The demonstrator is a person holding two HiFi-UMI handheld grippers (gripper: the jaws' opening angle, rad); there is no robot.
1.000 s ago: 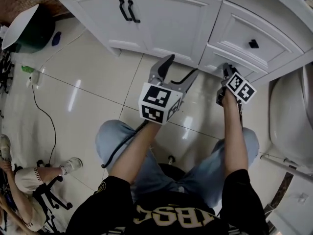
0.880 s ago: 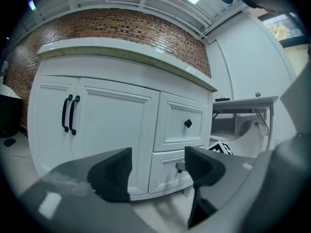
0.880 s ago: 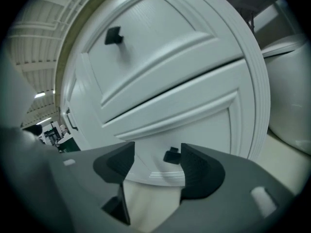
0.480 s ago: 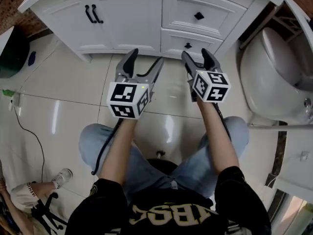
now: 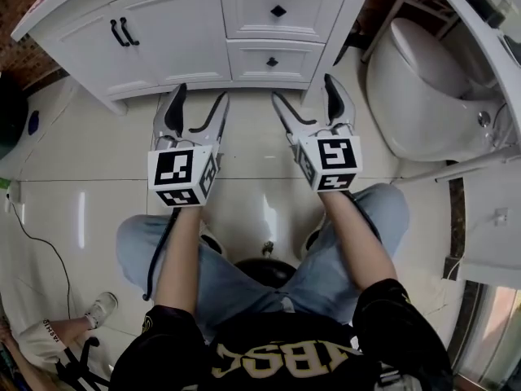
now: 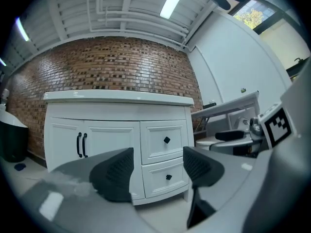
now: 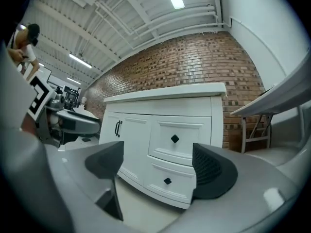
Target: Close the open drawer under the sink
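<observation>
The white sink cabinet (image 5: pixel 195 23) stands ahead with two drawers at its right, each with a black diamond knob. The lower drawer (image 5: pixel 273 61) and the upper drawer (image 5: pixel 278 10) both sit flush with the cabinet front. My left gripper (image 5: pixel 199 98) hovers over the floor tiles short of the cabinet, open and empty. My right gripper (image 5: pixel 303 92) hangs beside it, its jaws opening with nothing between them. In the left gripper view, the lower drawer (image 6: pixel 163 176) shows between the left gripper's (image 6: pixel 158 154) jaws. The right gripper (image 7: pixel 158 149) frames both drawers (image 7: pixel 167 181) from a distance.
A white toilet (image 5: pixel 415 80) stands to the right of the cabinet. The double doors with black handles (image 5: pixel 122 31) are shut. A black bin (image 6: pixel 12 142) is at the far left. A seated person's leg and shoe (image 5: pixel 102 304) and a cable (image 5: pixel 32 243) lie lower left.
The right gripper was shut at the lower drawer's front; it has drawn back, risen, rolled and opened wide. The left gripper also drew back and rose. The view now faces the cabinet squarely.
</observation>
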